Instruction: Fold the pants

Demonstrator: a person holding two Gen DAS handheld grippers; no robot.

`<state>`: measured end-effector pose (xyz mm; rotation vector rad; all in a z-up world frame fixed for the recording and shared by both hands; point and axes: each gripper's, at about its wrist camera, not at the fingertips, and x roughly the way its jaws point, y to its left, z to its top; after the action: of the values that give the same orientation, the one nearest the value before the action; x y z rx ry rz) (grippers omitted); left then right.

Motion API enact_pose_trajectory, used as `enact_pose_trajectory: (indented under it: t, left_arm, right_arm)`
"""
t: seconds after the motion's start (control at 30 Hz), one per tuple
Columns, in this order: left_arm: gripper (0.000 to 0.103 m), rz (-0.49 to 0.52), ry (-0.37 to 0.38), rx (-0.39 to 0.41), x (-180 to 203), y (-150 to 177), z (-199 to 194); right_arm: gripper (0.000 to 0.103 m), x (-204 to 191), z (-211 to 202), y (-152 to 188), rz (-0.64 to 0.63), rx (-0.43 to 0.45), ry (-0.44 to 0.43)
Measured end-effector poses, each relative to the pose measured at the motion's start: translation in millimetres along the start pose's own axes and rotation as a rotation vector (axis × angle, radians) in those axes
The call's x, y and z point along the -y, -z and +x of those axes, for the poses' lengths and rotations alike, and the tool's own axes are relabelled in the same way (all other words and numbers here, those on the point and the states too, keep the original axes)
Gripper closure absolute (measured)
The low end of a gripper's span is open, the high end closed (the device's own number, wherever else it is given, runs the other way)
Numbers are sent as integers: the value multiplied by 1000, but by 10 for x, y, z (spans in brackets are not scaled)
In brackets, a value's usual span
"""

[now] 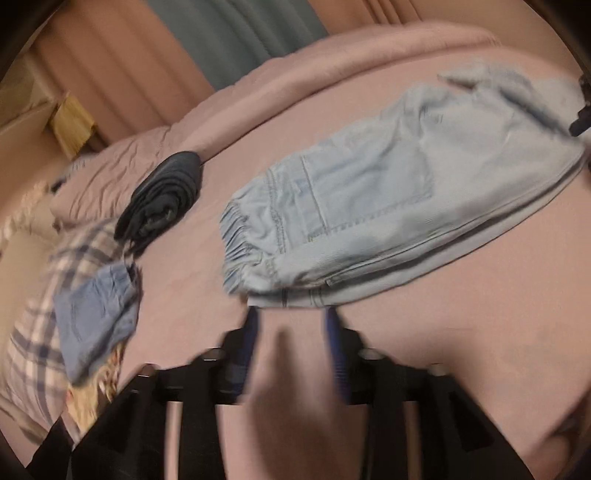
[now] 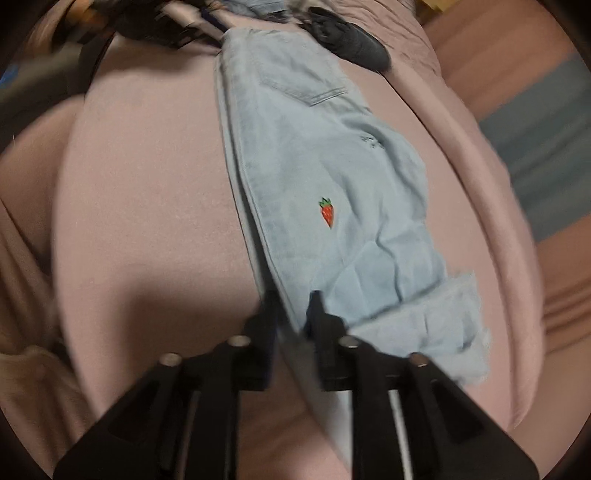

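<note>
Light blue denim pants (image 1: 369, 206) lie folded lengthwise on a pink bed sheet (image 1: 424, 350), elastic waistband toward the left. My left gripper (image 1: 291, 314) is open and empty, its blue-padded fingers (image 1: 249, 332) just short of the waistband edge. In the right wrist view the same pants (image 2: 332, 177) stretch away, with a small carrot embroidery (image 2: 326, 212) on the leg. My right gripper (image 2: 293, 299) is shut on the pants' long side edge near the cuffed hem (image 2: 436, 317). The left gripper (image 2: 177, 22) shows blurred at the far end.
A folded dark garment (image 1: 162, 195) lies on the sheet left of the pants, also in the right wrist view (image 2: 351, 37). A plaid cloth (image 1: 48, 314) with a blue denim piece (image 1: 96, 317) sits at the left. A rolled pink duvet edge (image 1: 332, 62) and curtains lie beyond.
</note>
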<state>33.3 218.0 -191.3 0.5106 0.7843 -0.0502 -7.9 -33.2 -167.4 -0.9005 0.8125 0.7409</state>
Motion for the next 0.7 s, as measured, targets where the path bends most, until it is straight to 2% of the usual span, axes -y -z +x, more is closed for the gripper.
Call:
enact_pose_trajectory:
  t: [0.03, 0.07, 0.13, 0.17, 0.23, 0.3, 0.33, 0.4, 0.47, 0.5, 0.53, 0.63, 0.7]
  left_arm:
    - [38, -43, 16, 31, -36, -19, -134]
    - [33, -89, 34, 72, -54, -71, -253]
    - [32, -156, 88, 132, -29, -226, -381]
    - [32, -195, 141, 160, 44, -383, -412]
    - [32, -224, 209, 164, 251, -635, -356]
    - [32, -238, 296, 158, 519, -833, -242]
    - [32, -246, 340, 143, 657, -897, -162]
    - [32, -243, 398, 73, 908, -944, 31]
    - [32, -199, 397, -50, 1148, -883, 285]
    - [32, -191, 380, -44, 1206, -826, 323]
    - [32, -196, 375, -6, 1204, -803, 274]
    - [32, -192, 418, -54, 1110, -859, 236]
    - [32, -226, 416, -45, 1006, -888, 163]
  right_arm:
    - [63, 94, -120, 21, 68, 34, -39]
    - [59, 196, -236, 41, 131, 76, -65]
    - [59, 441, -409, 50, 263, 151, -79]
    - [61, 547, -435, 38, 316, 172, -81]
    - [61, 725, -392, -8, 412, 188, -76]
    - [64, 836, -268, -58, 473, 177, -57]
    - [69, 860, -145, -69, 503, 158, -74]
    - [71, 828, 46, -29, 523, 98, -75]
    - [66, 665, 303, 108, 500, 2, -59]
    - [66, 595, 390, 195, 500, -13, -66]
    - [66, 574, 357, 259, 515, 46, -60]
    - [67, 713, 258, 275, 576, 42, -146]
    - [62, 955, 138, 248, 642, 83, -185]
